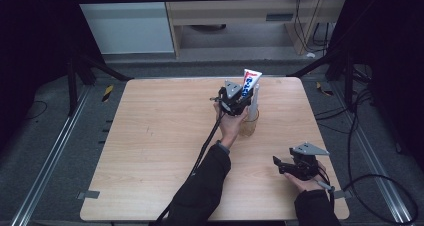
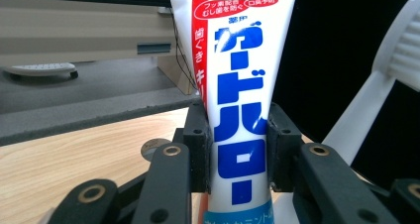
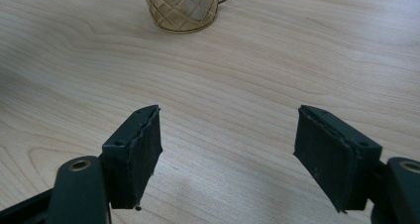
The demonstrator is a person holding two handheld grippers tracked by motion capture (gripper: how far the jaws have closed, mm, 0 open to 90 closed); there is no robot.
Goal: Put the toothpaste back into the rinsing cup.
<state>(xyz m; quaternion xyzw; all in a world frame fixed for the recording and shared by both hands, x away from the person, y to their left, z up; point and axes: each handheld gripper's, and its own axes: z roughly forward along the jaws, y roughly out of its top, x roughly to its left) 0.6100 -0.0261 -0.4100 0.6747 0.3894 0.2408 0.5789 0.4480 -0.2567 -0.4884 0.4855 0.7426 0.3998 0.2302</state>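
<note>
A toothpaste tube [image 2: 237, 110] is pinched upright between the two black pads of the left gripper [image 2: 236, 149], its crimped flat end up and its white face with red and blue print turned to the left gripper view. In the high view the left gripper [image 1: 234, 97] is seen past the table's centre, toward one o'clock, with the tube [image 1: 251, 81] standing above it. Just beyond the hand, an amber glass cup [image 1: 248, 122] rests on the wooden table [image 1: 150, 136]; the tube's lower end is hidden by the gripper and hand, so whether it reaches into the cup cannot be told. A white upright thing [image 2: 391, 70] — possibly a toothbrush, too close to be sure — is seen at three o'clock of the tube in the left gripper view.

The right gripper [image 1: 286, 165] is held low near the table's five o'clock corner, well apart from the cup. Its jaws are spread wide with nothing between them — bare wood is seen there, and the cup [image 3: 185, 6] lies at twelve o'clock in the right gripper view.
</note>
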